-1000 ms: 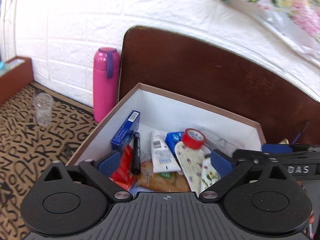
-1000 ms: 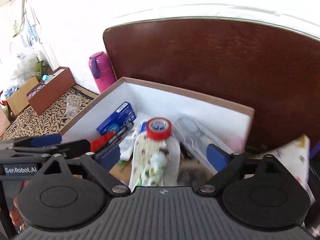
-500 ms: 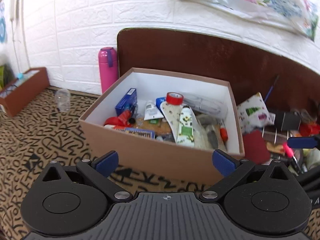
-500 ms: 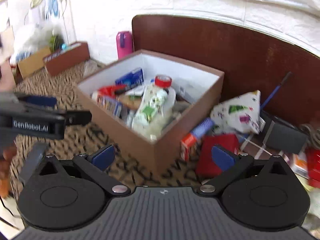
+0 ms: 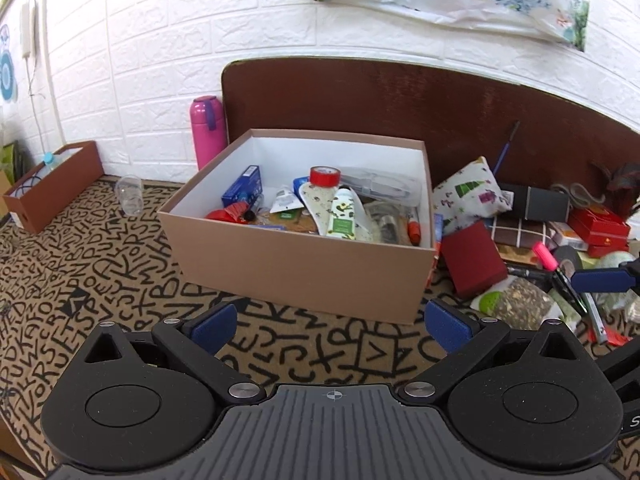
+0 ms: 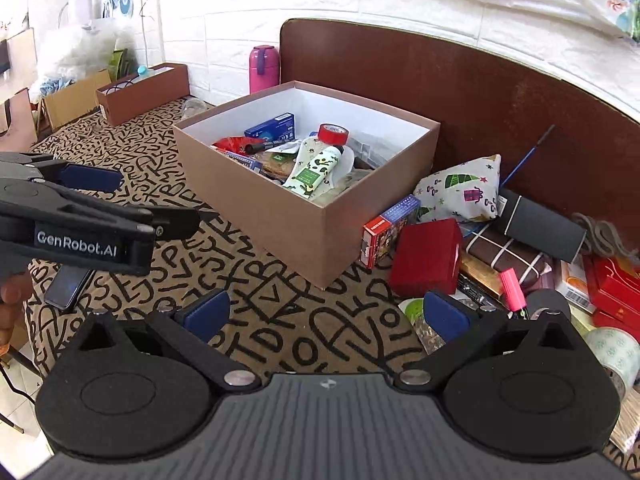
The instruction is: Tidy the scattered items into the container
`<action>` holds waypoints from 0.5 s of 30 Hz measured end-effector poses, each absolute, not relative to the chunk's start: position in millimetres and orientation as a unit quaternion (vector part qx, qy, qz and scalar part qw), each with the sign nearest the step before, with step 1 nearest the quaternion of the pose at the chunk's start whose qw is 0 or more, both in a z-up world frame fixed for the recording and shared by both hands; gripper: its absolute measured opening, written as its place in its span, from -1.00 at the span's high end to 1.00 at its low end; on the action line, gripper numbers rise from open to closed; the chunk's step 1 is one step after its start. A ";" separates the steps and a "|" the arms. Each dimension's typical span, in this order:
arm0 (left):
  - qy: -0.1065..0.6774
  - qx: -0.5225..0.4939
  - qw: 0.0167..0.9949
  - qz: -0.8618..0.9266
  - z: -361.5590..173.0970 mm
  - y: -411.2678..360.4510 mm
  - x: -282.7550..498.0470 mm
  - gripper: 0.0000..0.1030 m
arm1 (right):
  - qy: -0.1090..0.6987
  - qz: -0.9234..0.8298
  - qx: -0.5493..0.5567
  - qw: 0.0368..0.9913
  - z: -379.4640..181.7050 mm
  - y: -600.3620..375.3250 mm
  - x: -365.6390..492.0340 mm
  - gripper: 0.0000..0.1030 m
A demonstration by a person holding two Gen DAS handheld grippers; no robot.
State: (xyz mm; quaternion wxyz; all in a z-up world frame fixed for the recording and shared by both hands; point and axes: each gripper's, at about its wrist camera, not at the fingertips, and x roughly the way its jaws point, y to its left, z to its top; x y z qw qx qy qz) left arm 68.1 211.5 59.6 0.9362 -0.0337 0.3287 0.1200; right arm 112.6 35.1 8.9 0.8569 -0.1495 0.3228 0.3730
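Your left claw [image 5: 331, 322] and right claw [image 6: 326, 314] both gape wide and empty over the letter-patterned mat [image 5: 100, 264], beyond them the brown cardboard box [image 5: 298, 258] already holds a red tape roll [image 5: 325, 176], with a red case [image 6: 426, 255] and other clutter just right of it.

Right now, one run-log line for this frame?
phase: between picks | left gripper: open, empty | right gripper: open, empty | box: part filled | clutter: red case, pink highlighter still outside
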 end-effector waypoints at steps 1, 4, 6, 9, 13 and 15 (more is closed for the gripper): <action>0.328 -0.031 0.937 0.119 59.7 209.4 65.5 -1.00 | 0.321 0.373 -0.149 0.858 9.3 34.3 110.0 -0.99; 0.327 -0.027 0.937 0.119 60.0 204.6 59.6 -1.00 | 0.317 0.373 -0.150 0.859 11.0 33.6 104.4 -0.99; 0.325 -0.026 0.938 0.119 60.8 203.0 57.0 -1.00 | 0.315 0.374 -0.152 0.859 11.9 34.3 101.5 -0.99; 0.324 -0.025 0.938 0.123 61.7 202.8 55.0 -1.00 | 0.312 0.375 -0.156 0.859 12.7 36.0 98.8 -0.99; 0.322 -0.034 0.939 0.120 62.7 205.8 53.5 -1.00 | 0.312 0.374 -0.158 0.859 12.5 38.5 97.3 -0.99; 0.321 -0.040 0.939 0.118 62.2 207.1 53.4 -1.00 | 0.314 0.374 -0.158 0.858 11.9 39.4 97.5 -0.99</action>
